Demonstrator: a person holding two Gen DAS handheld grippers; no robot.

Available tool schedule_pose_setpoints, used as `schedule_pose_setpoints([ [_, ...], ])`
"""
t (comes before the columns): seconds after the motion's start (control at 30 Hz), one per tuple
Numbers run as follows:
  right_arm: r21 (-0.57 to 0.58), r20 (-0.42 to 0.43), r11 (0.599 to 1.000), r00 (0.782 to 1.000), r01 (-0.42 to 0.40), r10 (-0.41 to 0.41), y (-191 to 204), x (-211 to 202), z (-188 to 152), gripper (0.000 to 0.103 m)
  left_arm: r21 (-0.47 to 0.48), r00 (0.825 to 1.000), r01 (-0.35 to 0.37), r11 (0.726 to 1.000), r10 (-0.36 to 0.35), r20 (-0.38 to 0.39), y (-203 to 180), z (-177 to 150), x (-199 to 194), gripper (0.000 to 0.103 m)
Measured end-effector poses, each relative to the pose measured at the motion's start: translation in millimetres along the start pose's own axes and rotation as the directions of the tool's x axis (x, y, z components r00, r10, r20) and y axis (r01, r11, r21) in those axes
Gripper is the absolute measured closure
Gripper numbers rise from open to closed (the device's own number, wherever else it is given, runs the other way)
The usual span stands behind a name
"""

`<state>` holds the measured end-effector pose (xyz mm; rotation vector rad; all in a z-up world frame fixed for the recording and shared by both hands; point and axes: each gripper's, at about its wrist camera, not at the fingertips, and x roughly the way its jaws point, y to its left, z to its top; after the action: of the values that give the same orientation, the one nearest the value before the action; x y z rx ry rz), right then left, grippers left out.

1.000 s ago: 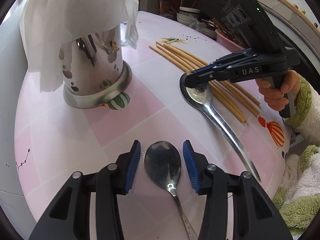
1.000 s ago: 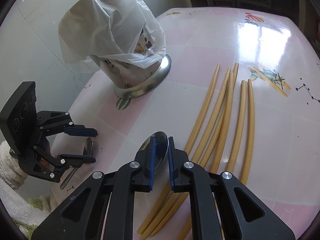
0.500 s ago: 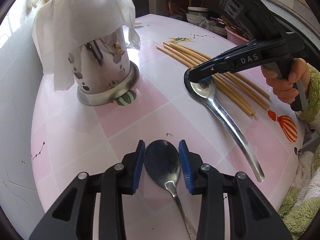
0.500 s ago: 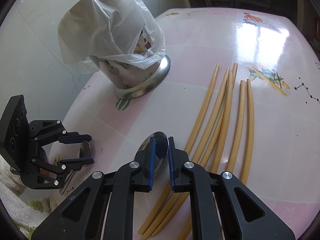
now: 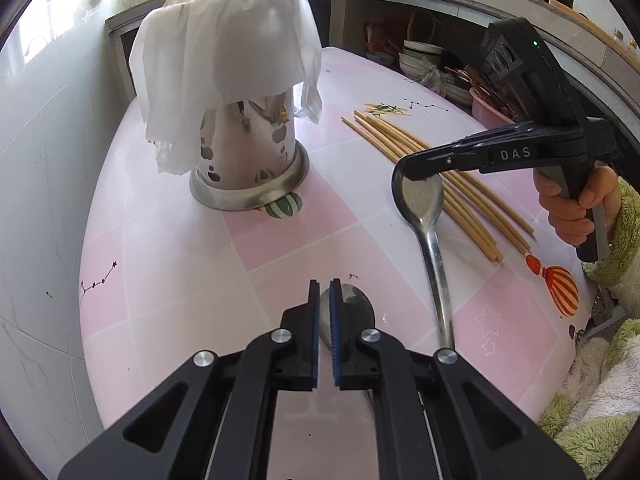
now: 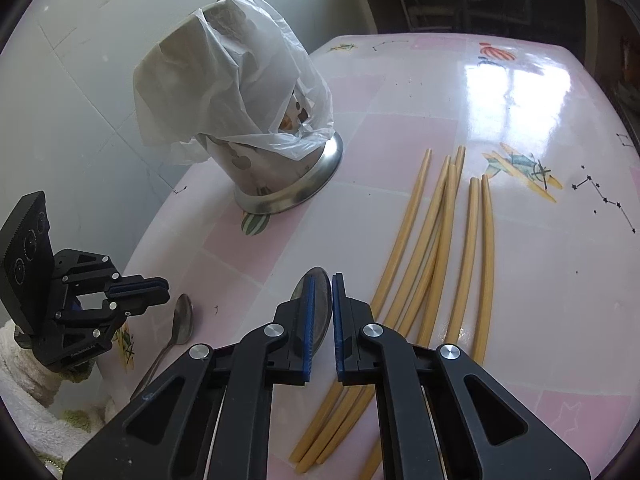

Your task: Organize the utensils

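A small steel spoon [image 5: 354, 308] [image 6: 184, 318] lies flat on the pink table. My left gripper [image 5: 325, 292] [image 6: 160, 294] hovers just above its bowl, jaws closing to a thin slit with nothing pinched between them. A large steel spoon [image 5: 424, 200] [image 6: 318, 280] lies beside the chopsticks [image 5: 440, 176] [image 6: 440, 240]. My right gripper [image 6: 323, 280] [image 5: 414, 166] is closing tight on the rim of its bowl. A perforated metal utensil holder [image 5: 248, 152] [image 6: 272, 176] stands at the back left, draped in a white plastic bag [image 5: 224, 48].
A grey wall [image 5: 48, 160] runs along the table's left side. Shelves with stacked dishes [image 5: 420, 64] sit behind the table. A hand [image 5: 576, 208] in a green fleece sleeve [image 5: 624, 240] holds the right gripper past the table's right edge.
The left jaws went from wide around the small spoon's bowl to nearly shut, and that gripper rose slightly; the spoon stayed on the table. The right gripper kept its grip.
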<state>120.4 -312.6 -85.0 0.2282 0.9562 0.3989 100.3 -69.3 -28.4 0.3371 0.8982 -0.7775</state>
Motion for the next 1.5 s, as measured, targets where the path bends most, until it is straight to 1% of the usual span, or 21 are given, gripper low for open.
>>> schedule_pose_setpoints([
  [0.03,0.000,0.000,1.000,1.000,0.000,0.000,1,0,-1,0.096,-0.010,1.000,0.015,1.000,-0.015,-0.006,3,-1,1,0.098],
  [0.07,-0.001,-0.001,1.000,1.000,-0.001,0.001,0,-1,-2,0.096,-0.019,1.000,0.026,0.999,-0.027,-0.014,5,-1,2,0.092],
  [0.1,0.000,-0.003,1.000,1.000,-0.003,0.003,0,-1,-2,0.096,-0.024,0.999,0.027,0.999,-0.027,-0.017,5,-2,3,0.083],
  [0.17,0.001,-0.006,1.000,1.000,-0.003,0.003,2,2,-2,0.096,-0.018,1.000,0.024,1.000,-0.024,-0.015,4,-4,6,0.075],
  [0.4,-0.002,-0.015,1.000,1.000,-0.004,0.004,3,4,0,0.096,0.020,0.997,0.041,0.999,-0.040,-0.061,-1,-9,20,0.074],
  [0.63,0.005,-0.026,1.000,1.000,-0.005,0.005,1,8,1,0.096,0.026,0.994,0.082,0.996,-0.079,-0.075,-4,-10,23,0.073],
  [0.7,0.005,-0.028,1.000,1.000,-0.006,0.006,2,9,1,0.096,0.018,0.992,0.098,0.995,-0.096,-0.079,-3,-10,23,0.065],
  [0.8,0.004,-0.029,1.000,1.000,-0.007,0.007,2,9,0,0.096,0.007,0.989,0.126,0.992,-0.125,-0.082,-3,-8,24,0.059],
  [0.93,0.006,-0.028,1.000,1.000,-0.006,0.006,3,9,0,0.096,0.029,0.992,0.103,0.994,-0.100,-0.081,-7,-6,25,0.058],
  [1.13,0.006,-0.027,1.000,1.000,-0.006,0.006,3,9,0,0.096,0.125,0.997,0.003,0.992,0.007,-0.083,-26,-5,30,0.059],
  [1.3,0.006,-0.026,1.000,1.000,-0.006,0.007,3,8,0,0.096,0.103,0.996,-0.005,0.995,0.014,-0.083,-25,-5,33,0.059],
  [1.37,0.007,-0.025,1.000,1.000,-0.007,0.007,2,8,0,0.096,0.095,0.996,-0.012,0.995,0.020,-0.082,-26,-4,33,0.067],
  [1.5,0.008,-0.023,1.000,1.000,-0.006,0.006,2,6,0,0.096,0.070,0.996,-0.016,0.997,0.022,-0.082,-25,-3,34,0.067],
])
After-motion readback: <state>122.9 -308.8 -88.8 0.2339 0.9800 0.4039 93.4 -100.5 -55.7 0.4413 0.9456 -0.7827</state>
